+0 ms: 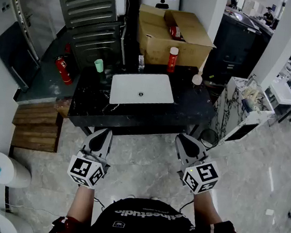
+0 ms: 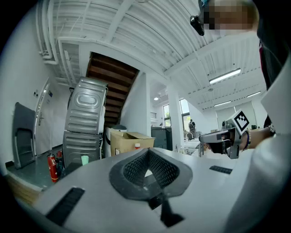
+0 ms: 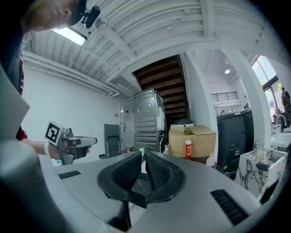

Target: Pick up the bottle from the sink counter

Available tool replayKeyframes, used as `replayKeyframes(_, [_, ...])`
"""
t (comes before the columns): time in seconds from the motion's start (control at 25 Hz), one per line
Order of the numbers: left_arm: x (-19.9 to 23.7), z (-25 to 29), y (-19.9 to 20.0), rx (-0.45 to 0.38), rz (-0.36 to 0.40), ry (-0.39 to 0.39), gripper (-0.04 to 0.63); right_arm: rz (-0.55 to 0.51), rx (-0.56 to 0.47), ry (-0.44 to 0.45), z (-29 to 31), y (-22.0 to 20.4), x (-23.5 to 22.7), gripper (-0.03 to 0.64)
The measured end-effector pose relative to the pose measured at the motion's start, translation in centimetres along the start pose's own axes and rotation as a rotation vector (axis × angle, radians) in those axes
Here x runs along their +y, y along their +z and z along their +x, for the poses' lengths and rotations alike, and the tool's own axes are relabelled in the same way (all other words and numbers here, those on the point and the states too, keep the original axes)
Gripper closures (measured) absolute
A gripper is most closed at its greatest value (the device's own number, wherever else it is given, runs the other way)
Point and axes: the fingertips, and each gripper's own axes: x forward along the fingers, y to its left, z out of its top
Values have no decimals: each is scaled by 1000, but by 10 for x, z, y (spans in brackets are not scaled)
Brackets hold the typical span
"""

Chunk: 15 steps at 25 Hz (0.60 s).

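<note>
Black stone counter (image 1: 199,106) is carrying a white sink basin (image 1: 154,83), and the bottle (image 1: 172,59), red with a white cap, is standing upright at the counter's far edge, behind the basin's right corner and just in front of a cardboard box (image 1: 164,42). A green cup (image 1: 98,65) is sitting near the basin's far left corner. The left gripper (image 1: 101,134) and right gripper (image 1: 183,141) are pointing level toward the counter from well short of it, each with its jaws clenched together on nothing.
</note>
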Motion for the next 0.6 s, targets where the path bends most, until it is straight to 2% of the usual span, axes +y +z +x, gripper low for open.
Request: replayKeyframes(0.6, [6,-1,4,-14,-7,-10,580,3,-8,-44,0,1,0,572])
